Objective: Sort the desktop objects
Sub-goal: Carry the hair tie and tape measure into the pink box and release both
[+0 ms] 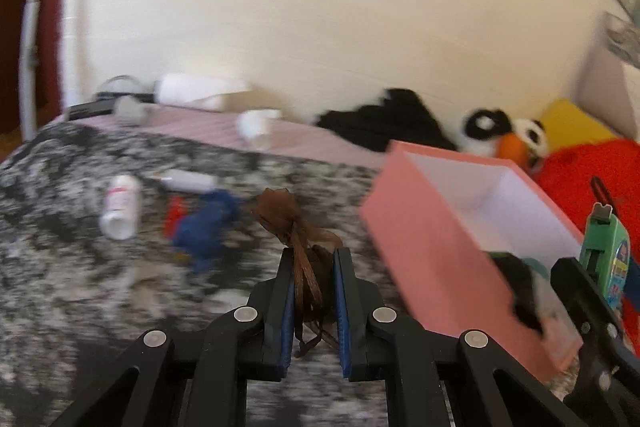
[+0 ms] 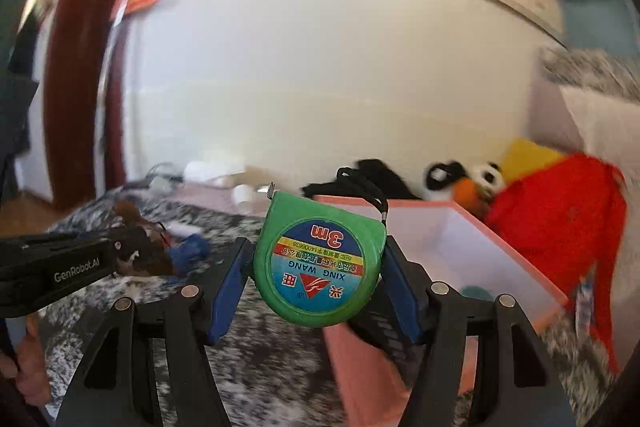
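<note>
My left gripper [image 1: 313, 259] is shut on a brown ribbon bow [image 1: 288, 223] and holds it above the speckled cloth, left of the pink box [image 1: 424, 251]. It also shows in the right wrist view [image 2: 132, 251] at the left. My right gripper [image 2: 316, 263] is shut on a green tape measure [image 2: 320, 259] with a black cord, held over the near left corner of the pink box [image 2: 480, 251]. The tape measure also shows at the right edge of the left wrist view [image 1: 606, 255]. The box holds a dark item [image 1: 520, 283] and something teal [image 2: 476, 293].
On the speckled cloth [image 1: 80, 287] lie a white bottle [image 1: 120, 207], a white tube [image 1: 188, 181], a blue item [image 1: 208, 223] and a red item [image 1: 174, 215]. A red and yellow plush toy [image 2: 560, 219], a black cloth [image 1: 384, 123] and white cups [image 1: 256, 127] sit near the wall.
</note>
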A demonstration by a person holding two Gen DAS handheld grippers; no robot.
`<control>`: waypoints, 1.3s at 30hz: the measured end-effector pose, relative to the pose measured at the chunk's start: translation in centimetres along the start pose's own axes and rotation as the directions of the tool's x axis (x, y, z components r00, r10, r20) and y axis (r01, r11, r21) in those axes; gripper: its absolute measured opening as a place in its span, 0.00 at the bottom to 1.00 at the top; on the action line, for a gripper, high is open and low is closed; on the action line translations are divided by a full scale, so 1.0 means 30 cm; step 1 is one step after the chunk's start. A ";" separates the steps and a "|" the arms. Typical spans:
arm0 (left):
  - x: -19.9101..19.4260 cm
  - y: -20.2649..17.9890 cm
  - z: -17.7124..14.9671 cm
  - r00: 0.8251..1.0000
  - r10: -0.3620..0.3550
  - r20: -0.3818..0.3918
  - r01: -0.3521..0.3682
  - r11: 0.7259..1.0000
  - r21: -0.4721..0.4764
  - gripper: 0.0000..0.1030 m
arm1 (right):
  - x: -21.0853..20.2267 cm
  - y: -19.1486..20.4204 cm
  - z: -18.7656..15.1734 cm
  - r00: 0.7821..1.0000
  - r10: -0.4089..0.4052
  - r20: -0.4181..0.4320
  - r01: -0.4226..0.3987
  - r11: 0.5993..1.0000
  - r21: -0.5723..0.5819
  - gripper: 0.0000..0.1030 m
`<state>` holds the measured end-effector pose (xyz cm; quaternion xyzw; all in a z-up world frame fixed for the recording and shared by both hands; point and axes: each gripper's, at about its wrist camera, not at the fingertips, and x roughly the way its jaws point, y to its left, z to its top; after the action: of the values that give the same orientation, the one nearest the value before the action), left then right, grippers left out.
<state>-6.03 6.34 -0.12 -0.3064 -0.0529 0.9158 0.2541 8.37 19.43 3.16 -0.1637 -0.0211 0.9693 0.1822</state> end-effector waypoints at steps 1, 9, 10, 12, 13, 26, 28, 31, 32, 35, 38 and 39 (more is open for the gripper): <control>0.017 -0.041 -0.006 1.000 -0.018 -0.010 0.018 1.000 0.014 0.11 | -0.005 -0.042 -0.007 1.000 -0.014 -0.003 0.014 1.000 0.028 0.66; 0.127 -0.305 -0.043 0.989 -0.129 -0.069 0.134 0.988 0.074 0.11 | 0.118 -0.322 -0.077 0.989 -0.081 -0.127 0.099 0.986 0.135 0.66; 0.139 -0.340 -0.047 0.987 -0.144 -0.072 0.150 0.985 0.083 0.11 | 0.149 -0.353 -0.087 0.986 -0.088 -0.141 0.108 0.984 0.143 0.66; 0.144 -0.398 -0.050 0.984 -0.164 -0.065 0.171 0.979 0.111 0.11 | 0.224 -0.412 -0.111 0.977 -0.113 -0.180 0.139 0.980 0.141 0.66; 0.146 -0.432 -0.050 0.983 -0.175 -0.059 0.182 0.975 0.131 0.11 | 0.263 -0.449 -0.136 0.970 -0.119 -0.212 0.153 0.976 0.152 0.66; 0.249 -0.812 -0.248 0.991 -0.117 -0.058 0.130 0.853 0.505 0.95 | 0.128 -0.789 -0.207 0.984 -0.163 -0.075 0.177 0.820 0.544 0.97; 0.225 -0.831 -0.266 0.996 -0.087 0.009 0.069 0.853 0.517 0.98 | 0.107 -0.792 -0.200 0.977 -0.201 -0.069 0.208 0.827 0.522 1.00; 0.225 -0.817 -0.260 0.996 -0.089 -0.014 0.084 0.867 0.492 0.98 | 0.110 -0.803 -0.207 0.977 -0.195 -0.083 0.209 0.816 0.539 1.00; 0.214 -0.815 -0.259 0.995 -0.095 0.001 0.082 0.868 0.489 0.98 | 0.109 -0.809 -0.209 0.977 -0.193 -0.088 0.209 0.812 0.545 1.00; 0.168 -0.815 -0.259 0.984 -0.172 0.048 0.126 0.858 0.498 0.98 | 0.082 -0.828 -0.206 0.968 -0.244 -0.061 0.236 0.796 0.557 1.00; 0.129 -0.811 -0.259 0.947 -0.318 0.038 0.260 0.833 0.488 0.98 | 0.010 -0.851 -0.204 0.958 -0.285 0.008 0.221 0.759 0.613 1.00; 0.132 -0.802 -0.258 0.928 -0.372 0.013 0.323 0.821 0.471 0.98 | -0.020 -0.859 -0.206 0.954 -0.300 0.031 0.213 0.742 0.635 1.00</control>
<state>6.24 28.67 -2.38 -0.1741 0.0975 0.8548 0.4790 19.82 43.14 0.09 -0.0258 0.2673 0.8951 0.3559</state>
